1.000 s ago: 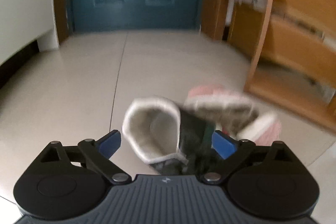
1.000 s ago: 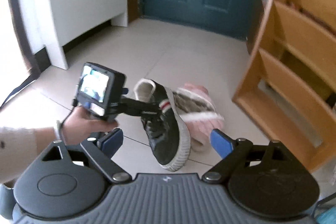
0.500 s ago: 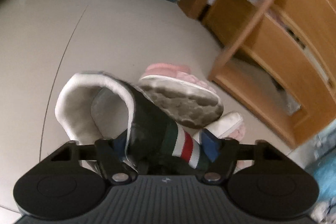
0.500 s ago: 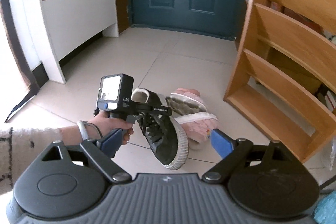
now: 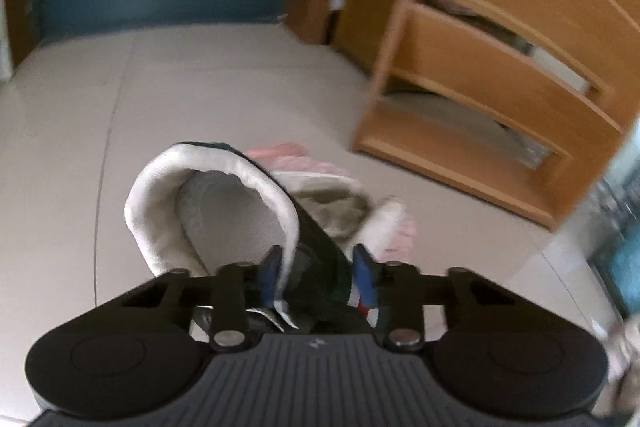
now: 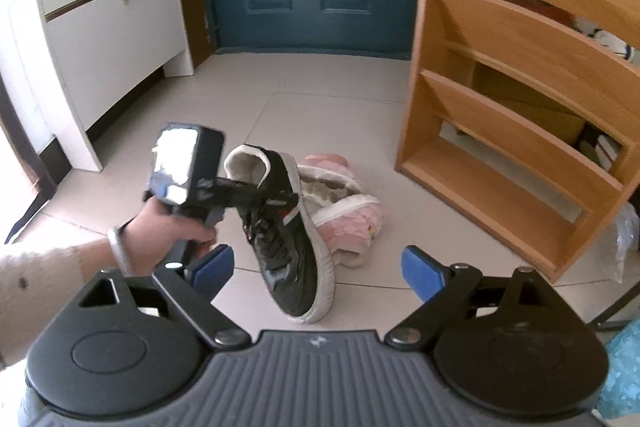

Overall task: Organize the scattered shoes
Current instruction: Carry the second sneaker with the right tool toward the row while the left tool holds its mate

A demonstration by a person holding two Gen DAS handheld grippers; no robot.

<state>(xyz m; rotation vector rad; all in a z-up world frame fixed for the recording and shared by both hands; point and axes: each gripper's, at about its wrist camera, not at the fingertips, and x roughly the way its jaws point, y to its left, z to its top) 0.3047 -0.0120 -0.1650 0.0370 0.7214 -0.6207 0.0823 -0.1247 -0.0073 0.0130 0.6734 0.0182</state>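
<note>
Left gripper (image 5: 318, 269) just clamped sneaker (image 6: 288, 227) collar; right gripper (image 6: 316, 267), agape, sees toe.

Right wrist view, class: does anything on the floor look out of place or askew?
Yes. A pink slipper lies flipped, sole up, on its mate beside the wooden rack, not shelved. The black sneaker sits tilted, pinched at its collar by the left gripper.

Left claw (image 5: 316, 273) has just closed; right claw (image 6: 318, 267) gapes wide.
</note>
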